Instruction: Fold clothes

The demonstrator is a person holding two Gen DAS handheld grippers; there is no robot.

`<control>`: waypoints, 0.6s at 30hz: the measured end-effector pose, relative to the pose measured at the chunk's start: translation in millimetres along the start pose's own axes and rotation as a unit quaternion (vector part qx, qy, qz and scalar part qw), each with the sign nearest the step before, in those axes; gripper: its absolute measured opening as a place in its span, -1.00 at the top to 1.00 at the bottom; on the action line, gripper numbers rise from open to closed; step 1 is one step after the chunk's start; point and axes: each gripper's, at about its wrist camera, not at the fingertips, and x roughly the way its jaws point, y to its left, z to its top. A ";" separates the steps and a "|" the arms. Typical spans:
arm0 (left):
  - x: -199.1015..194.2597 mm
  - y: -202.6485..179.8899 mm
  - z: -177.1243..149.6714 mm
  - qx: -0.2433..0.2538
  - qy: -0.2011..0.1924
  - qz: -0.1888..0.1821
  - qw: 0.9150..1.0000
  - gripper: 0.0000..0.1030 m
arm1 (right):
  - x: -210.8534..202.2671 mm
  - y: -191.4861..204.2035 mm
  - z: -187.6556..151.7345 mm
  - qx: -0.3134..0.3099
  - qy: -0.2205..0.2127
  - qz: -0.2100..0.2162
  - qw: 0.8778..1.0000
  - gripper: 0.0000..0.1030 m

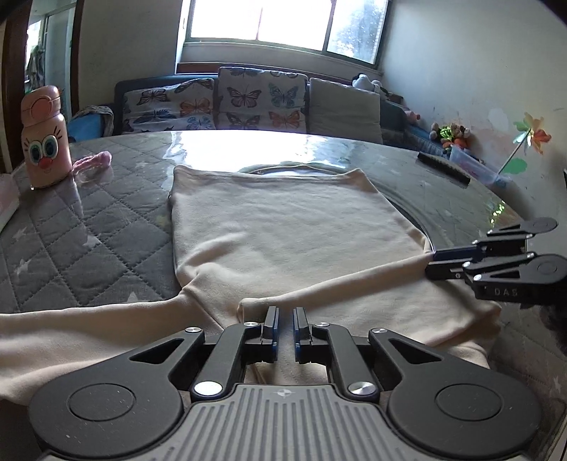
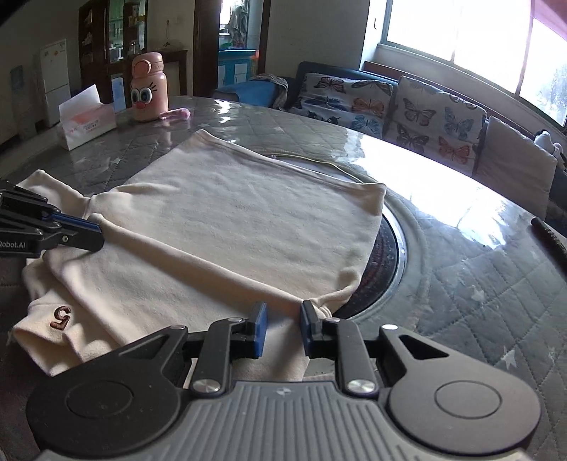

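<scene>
Tongs of the left gripper (image 1: pixel 285 328) are seen nearest in the left wrist view, jaws parted by a narrow gap, poised at the cuff of a sleeve folded across the cream garment (image 1: pixel 283 234); whether cloth is pinched there cannot be told. The right tongs (image 2: pixel 282 324) stand open over the same sleeve at the garment's side edge, nothing being clamped. The garment is spread flat on the quilted grey surface (image 1: pixel 88 241), partly over a dark round inset (image 2: pixel 386 255), with an embroidered "5" (image 2: pixel 61 316) shown near its near corner. Further off, a pink cartoon bottle (image 2: pixel 149 87) and a tissue box (image 2: pixel 86 118) are stood. Beyond, butterfly cushions (image 1: pixel 258 99) are lined under a window (image 1: pixel 283 21).
</scene>
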 end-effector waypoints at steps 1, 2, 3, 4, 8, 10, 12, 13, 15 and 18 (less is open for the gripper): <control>-2.2 0.6 0.8 -0.002 -0.005 0.001 1.000 0.81 | 0.1 0.2 0.4 0.000 0.001 0.000 1.000 0.64; -4.4 1.4 1.6 -0.004 -0.010 0.001 1.000 0.81 | 0.1 -0.1 1.2 -0.001 0.002 0.000 1.000 0.63; -5.2 3.6 1.6 -0.007 -0.011 0.004 1.000 0.81 | 0.2 -0.3 1.7 -0.002 0.002 0.001 1.000 0.63; -5.4 6.3 1.4 -0.011 -0.009 0.007 1.000 0.81 | 0.3 0.2 2.5 -0.003 0.003 0.001 1.000 0.62; -9.6 17.2 -0.1 -0.025 -0.008 0.020 0.999 0.76 | -1.4 3.4 6.6 -0.007 0.003 0.003 1.000 0.41; -20.6 26.4 -3.0 -0.035 -0.014 0.033 0.999 0.60 | -4.6 8.5 10.4 -0.012 -0.004 0.007 1.000 0.37; -31.9 36.4 -6.1 -0.047 -0.020 0.048 0.998 0.54 | -7.0 15.9 14.1 -0.021 -0.009 0.019 1.000 0.35; -37.6 42.9 -7.7 -0.054 -0.022 0.058 0.997 0.54 | -8.4 21.3 16.6 -0.027 -0.013 0.029 0.999 0.33; -48.9 57.0 -10.9 -0.072 -0.026 0.081 0.994 0.52 | -10.8 33.6 21.2 -0.041 -0.019 0.049 0.998 0.28; -64.6 76.9 -15.7 -0.093 -0.033 0.121 0.988 0.46 | -11.9 52.8 26.5 -0.059 -0.025 0.080 0.995 0.28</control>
